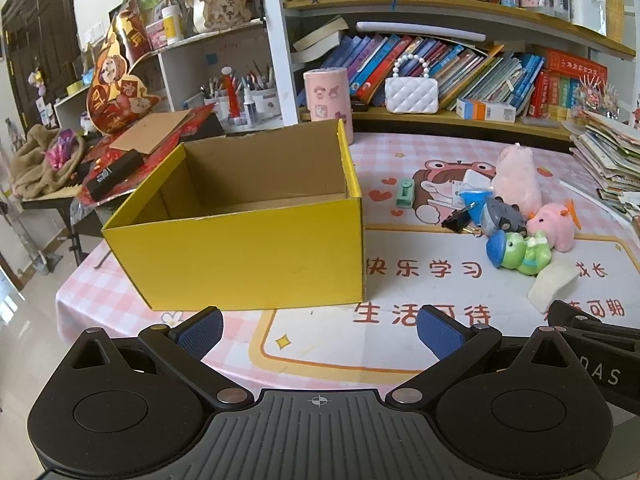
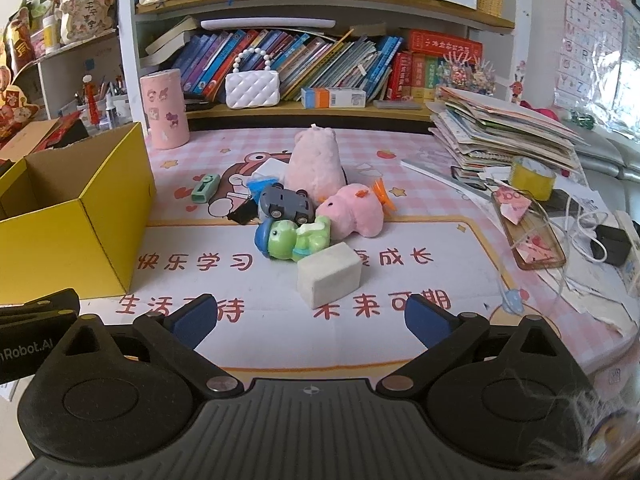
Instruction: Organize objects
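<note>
Yellow box (image 1: 256,256), pink-checked tablecloth (image 2: 432,148), green frog toy (image 2: 294,240), blue-padded tongs (image 2: 310,322).

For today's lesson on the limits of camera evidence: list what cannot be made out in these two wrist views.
- Left view: near floor of the yellow box, hidden by its front wall.
- Right view: the box interior, cut off by the left edge.
- Both views: items behind the grey toy car, covered by the pile.
- Left view: right tool, only a sliver at the edge.
- Book titles: too small.
</note>
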### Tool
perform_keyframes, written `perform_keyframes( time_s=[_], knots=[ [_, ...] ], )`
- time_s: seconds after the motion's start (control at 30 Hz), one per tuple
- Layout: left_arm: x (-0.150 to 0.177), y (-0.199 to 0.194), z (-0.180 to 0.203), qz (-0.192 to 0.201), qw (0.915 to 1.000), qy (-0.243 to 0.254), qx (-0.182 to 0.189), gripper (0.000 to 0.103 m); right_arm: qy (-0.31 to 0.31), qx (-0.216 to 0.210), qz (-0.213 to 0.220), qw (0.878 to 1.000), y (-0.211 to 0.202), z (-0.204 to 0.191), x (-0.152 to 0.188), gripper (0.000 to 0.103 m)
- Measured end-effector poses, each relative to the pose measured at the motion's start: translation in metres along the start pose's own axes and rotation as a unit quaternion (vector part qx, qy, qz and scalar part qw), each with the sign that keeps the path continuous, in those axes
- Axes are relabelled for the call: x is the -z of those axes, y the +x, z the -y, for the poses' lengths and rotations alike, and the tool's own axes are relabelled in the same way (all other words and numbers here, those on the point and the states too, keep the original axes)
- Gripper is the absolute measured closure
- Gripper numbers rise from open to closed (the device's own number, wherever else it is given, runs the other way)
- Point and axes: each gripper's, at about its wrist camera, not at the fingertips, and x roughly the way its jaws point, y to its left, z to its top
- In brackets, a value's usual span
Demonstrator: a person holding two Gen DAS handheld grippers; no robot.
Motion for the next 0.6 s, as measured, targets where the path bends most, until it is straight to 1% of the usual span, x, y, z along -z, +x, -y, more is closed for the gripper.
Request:
perform_keyframes(
  time_s=[0.1,0.27,0.33,0.47,0.6],
  knots=[
    [-0.003,0.004,0.007,-0.005,1.0,-0.004,-0.002,0.0,-0.006,-0.01,-0.004,1.0,0.008,0.006,-0.005,0.005],
    [-0.008,0.012,0.018,-0.018,0.9997,-0.017,-0.003,0.0,-0.014,-0.023,-0.018,0.999,0.028,0.018,-0.013,0.022],
    [-0.009,0.015,0.022,-0.022,0.9994,-0.027,-0.004,0.0,-0.016,-0.03,-0.025,0.999,0.038,0.024,-0.017,0.026],
    [-0.012,0.021,0.031,-0.031,0.9984,-0.046,-0.013,0.0,-0.031,-0.052,-0.038,0.997,0.059,0.034,-0.023,0.027],
    [-0.015,0.024,0.037,-0.035,0.9972,-0.064,-0.021,0.0,-0.068,-0.08,-0.052,0.993,0.083,0.038,-0.025,0.026]
  ],
)
